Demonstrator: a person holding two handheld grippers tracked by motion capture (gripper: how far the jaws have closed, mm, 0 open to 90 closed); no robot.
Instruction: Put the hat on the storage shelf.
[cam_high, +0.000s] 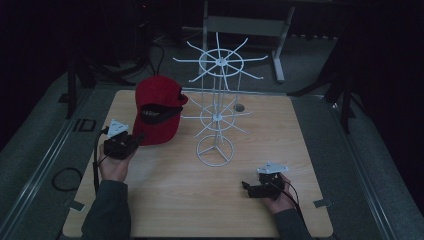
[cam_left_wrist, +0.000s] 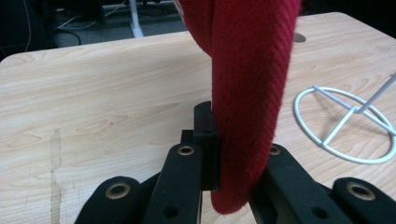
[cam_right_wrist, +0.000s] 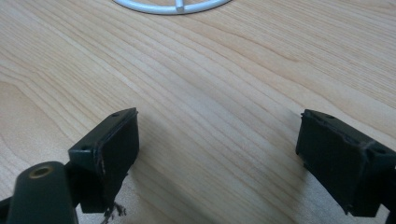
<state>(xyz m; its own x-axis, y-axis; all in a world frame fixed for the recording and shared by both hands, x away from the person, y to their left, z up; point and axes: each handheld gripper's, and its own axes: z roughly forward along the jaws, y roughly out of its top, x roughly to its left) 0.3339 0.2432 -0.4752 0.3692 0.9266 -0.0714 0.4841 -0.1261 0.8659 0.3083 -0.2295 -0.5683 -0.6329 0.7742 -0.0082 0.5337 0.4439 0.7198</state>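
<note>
At the desk's left, left hand-held gripper clamped on soft, light red cap's brim edge, best held there, near wire rack; right hand-held gripper open, empty.

cap left of rack | both on table, seemingly

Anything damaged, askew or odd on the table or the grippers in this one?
One thing: the right gripper pads look worn, with a ragged edge and loose fibres hanging below one pad. The red cap and white wire rack look intact, the rack upright.
</note>
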